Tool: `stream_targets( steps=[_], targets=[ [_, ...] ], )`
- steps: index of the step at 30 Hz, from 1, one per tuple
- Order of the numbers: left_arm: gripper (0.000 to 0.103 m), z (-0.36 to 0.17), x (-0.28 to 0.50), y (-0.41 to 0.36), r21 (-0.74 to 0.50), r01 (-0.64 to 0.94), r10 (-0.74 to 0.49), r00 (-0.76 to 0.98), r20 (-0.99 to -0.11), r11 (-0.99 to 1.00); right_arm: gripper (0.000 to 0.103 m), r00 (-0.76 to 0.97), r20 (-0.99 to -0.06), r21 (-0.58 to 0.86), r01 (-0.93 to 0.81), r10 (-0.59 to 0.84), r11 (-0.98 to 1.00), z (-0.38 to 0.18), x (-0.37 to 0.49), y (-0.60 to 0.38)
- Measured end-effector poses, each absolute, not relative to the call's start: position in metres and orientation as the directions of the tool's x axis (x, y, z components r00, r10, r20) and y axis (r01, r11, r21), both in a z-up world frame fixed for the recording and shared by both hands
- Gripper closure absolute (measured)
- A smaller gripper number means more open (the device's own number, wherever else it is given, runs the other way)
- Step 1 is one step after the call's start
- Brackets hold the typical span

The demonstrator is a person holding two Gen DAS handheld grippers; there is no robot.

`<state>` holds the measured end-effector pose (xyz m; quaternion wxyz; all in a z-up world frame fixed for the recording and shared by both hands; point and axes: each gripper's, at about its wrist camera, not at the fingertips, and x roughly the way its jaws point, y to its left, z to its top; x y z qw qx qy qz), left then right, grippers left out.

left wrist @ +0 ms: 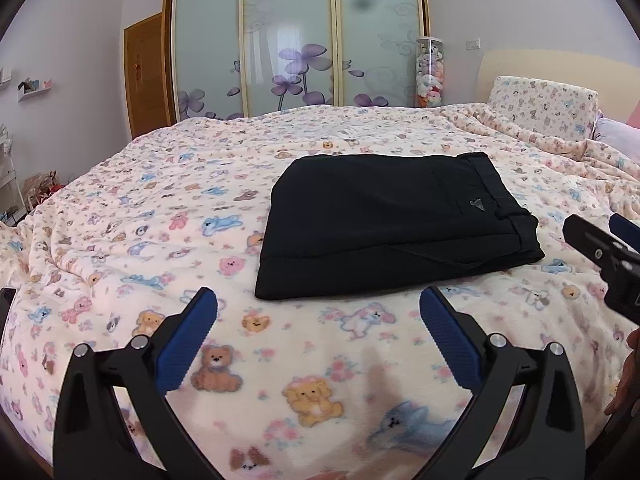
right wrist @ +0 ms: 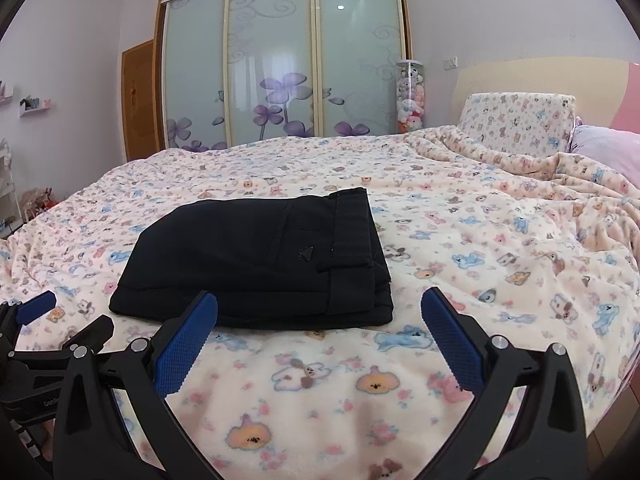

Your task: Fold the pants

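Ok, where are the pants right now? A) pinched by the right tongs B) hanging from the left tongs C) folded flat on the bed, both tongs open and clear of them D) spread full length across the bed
C: the black pants lie in a folded stack on the bed, while the left tongs and right tongs hang open and empty in front of them.

A bed is covered with a cream fleece blanket (left wrist: 120,248) printed with teddy bears. A pillow (right wrist: 516,124) in the same print leans on the headboard (right wrist: 520,76). Behind stands a wardrobe (left wrist: 288,40) with frosted sliding doors and purple flowers, and beside it a clear tube of plush toys (left wrist: 430,72). A wooden door (left wrist: 144,76) is at the left.
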<state>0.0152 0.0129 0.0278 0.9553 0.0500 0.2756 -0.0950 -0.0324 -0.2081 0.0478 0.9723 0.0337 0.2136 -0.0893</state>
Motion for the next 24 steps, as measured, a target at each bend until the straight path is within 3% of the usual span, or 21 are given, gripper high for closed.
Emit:
stream_targets(
  steps=[24],
  targets=[
    [0.002,0.0272,0.0182,0.0058,0.022,0.235,-0.185,0.813,-0.552,0.972,0.001,0.889,-0.43,-0.002,0.17,-0.155,0.985,0.0464,-0.0304,-0.2015]
  ],
)
